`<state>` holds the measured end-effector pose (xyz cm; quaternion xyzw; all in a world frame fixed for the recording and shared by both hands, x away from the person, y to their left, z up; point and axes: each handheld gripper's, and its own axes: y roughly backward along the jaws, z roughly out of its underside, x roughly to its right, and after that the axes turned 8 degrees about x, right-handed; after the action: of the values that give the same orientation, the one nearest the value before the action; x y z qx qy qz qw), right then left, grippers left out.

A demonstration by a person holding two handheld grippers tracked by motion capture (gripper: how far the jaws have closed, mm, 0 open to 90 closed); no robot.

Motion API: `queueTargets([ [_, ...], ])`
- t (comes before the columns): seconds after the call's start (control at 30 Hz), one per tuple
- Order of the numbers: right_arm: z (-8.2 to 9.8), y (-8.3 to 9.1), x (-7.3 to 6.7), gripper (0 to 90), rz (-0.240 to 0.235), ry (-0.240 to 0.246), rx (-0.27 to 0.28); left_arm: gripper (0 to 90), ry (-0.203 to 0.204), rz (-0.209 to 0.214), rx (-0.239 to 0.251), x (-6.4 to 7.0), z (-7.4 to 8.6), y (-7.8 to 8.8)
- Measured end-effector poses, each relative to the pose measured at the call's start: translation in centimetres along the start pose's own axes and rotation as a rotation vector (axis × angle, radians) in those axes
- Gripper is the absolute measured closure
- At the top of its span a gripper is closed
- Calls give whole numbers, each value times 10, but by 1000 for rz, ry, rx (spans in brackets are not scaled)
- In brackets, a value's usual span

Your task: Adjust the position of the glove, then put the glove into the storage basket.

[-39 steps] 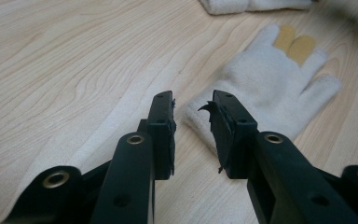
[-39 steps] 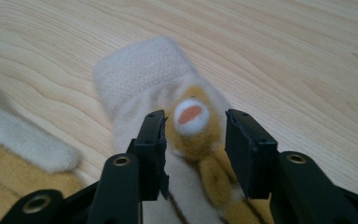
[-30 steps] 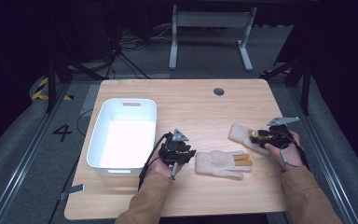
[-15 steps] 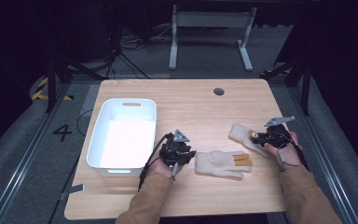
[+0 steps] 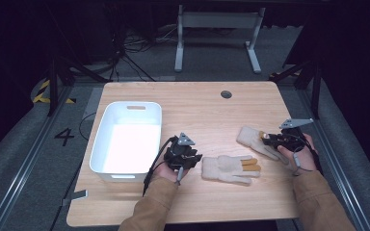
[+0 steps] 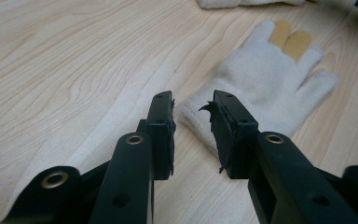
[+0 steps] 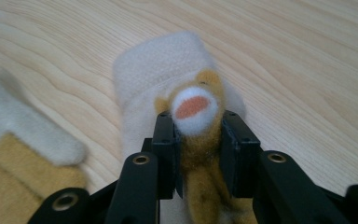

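The left gripper (image 5: 189, 160) rests low on the table (image 5: 197, 108) just right of the white bin (image 5: 127, 139), its jaws parted with a narrow gap and nothing between them; in the left gripper view (image 6: 193, 126) the cuff of the near glove (image 6: 261, 88) lies just ahead of the jaw tips, not touched. At the table's left the bin takes up most of the room, its long side running close along the left edge and its near end well short of the front edge; it holds nothing, only a bright bare floor, with a handle slot in the far wall. Between bin and left gripper there is little space; beyond them, toward the far edge, the wood lies open as far as a small round cable port (image 5: 226, 94). The near glove (image 5: 229, 167), cream with mustard fingertips, lies flat at mid-table, cuff toward the left gripper, with free board before it down to the front edge. Farther right the second glove (image 5: 250, 137) lies close to the right edge, angled; the right gripper (image 5: 270, 139) has just been closing on it, and in the right gripper view (image 7: 198, 140) the jaws pinch a mustard fold of the glove (image 7: 168, 70) with a white and orange patch standing up between the pads. The right hand (image 5: 301, 151) sits by the table's right edge, with little margin outside it.
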<state>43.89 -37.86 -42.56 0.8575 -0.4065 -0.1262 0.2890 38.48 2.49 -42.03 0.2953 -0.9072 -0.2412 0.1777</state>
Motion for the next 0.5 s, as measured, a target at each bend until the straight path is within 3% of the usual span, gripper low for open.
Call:
queueTargets([
  [0.5,-10,25,-6,703,-35,50,99,684,10,1,-20,3,-6,1],
])
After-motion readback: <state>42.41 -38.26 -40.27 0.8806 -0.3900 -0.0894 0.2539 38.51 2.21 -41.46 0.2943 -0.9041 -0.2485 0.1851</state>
